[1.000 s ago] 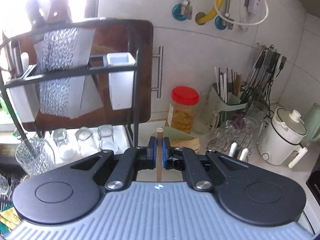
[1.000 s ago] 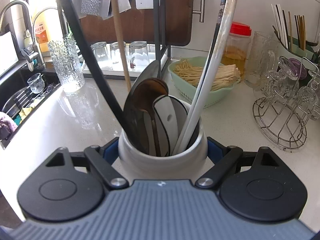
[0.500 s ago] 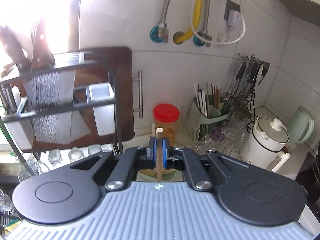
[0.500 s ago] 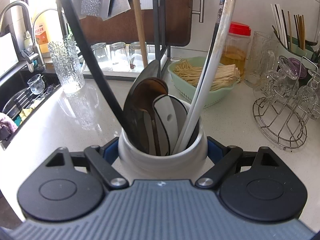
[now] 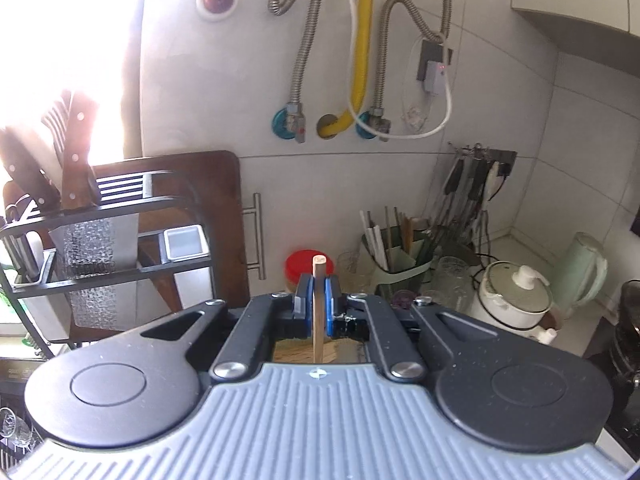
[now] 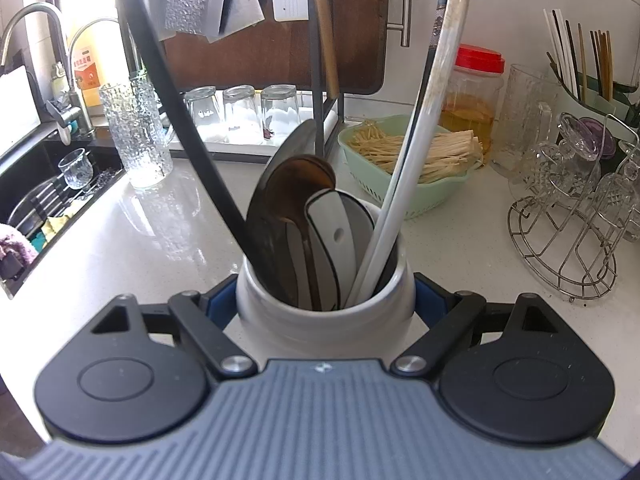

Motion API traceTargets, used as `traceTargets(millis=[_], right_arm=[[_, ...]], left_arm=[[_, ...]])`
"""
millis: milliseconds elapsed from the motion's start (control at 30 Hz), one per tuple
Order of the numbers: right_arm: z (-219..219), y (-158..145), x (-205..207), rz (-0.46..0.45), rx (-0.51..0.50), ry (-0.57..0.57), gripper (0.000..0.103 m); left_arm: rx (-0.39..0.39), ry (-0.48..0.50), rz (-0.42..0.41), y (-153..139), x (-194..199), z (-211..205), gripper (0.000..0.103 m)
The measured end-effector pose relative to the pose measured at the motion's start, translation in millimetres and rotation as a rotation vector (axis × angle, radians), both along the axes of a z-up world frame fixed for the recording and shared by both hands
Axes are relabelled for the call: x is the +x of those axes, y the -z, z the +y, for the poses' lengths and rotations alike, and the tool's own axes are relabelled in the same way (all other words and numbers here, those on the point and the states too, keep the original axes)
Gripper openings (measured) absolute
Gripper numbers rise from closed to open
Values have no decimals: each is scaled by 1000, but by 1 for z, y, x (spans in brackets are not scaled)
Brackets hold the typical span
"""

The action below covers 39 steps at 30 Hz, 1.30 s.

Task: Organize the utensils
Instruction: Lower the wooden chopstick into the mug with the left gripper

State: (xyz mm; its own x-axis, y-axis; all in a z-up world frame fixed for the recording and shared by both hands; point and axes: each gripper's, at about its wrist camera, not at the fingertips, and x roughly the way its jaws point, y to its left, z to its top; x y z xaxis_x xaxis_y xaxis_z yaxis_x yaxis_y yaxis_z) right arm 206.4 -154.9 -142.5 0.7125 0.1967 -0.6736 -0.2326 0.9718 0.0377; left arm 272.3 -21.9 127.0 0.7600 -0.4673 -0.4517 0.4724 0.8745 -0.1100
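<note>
Wooden handle [image 5: 319, 308] stands upright, long axis vertical, its cut end poking above the left tool [image 5: 316, 307], whose blue pads are clamped on it. Since a second ago the left tool has risen: dish rack [image 5: 120, 216] sits lower in view. Right tool [image 6: 324, 308] unmoved, gripping the white crock [image 6: 320, 320] of utensils on the table [image 6: 160, 240].

The wooden stick [image 5: 319, 308] vanishes at 6 o'clock behind the left gripper's [image 5: 317, 306] body. The utensil handles [image 6: 448, 92] leave frame at 12 o'clock; window glare blurs the knife handles [image 5: 76, 152].
</note>
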Motion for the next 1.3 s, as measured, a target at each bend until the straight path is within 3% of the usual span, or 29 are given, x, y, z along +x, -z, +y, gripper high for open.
traceTargets(millis=[167, 633, 833, 1300], right_arm=[[0, 0, -1, -5, 0, -2, 90], [0, 1, -2, -11, 5, -1, 90], [-1, 0, -3, -14, 7, -6, 90], [-1, 1, -4, -20, 10, -10, 90]], left_arm=[[-3, 8, -3, -6, -8, -3, 7], [-14, 51, 97, 7, -11, -11, 7], [-2, 57, 151, 22, -6, -14, 7], [105, 87, 315, 74, 7, -31, 7]])
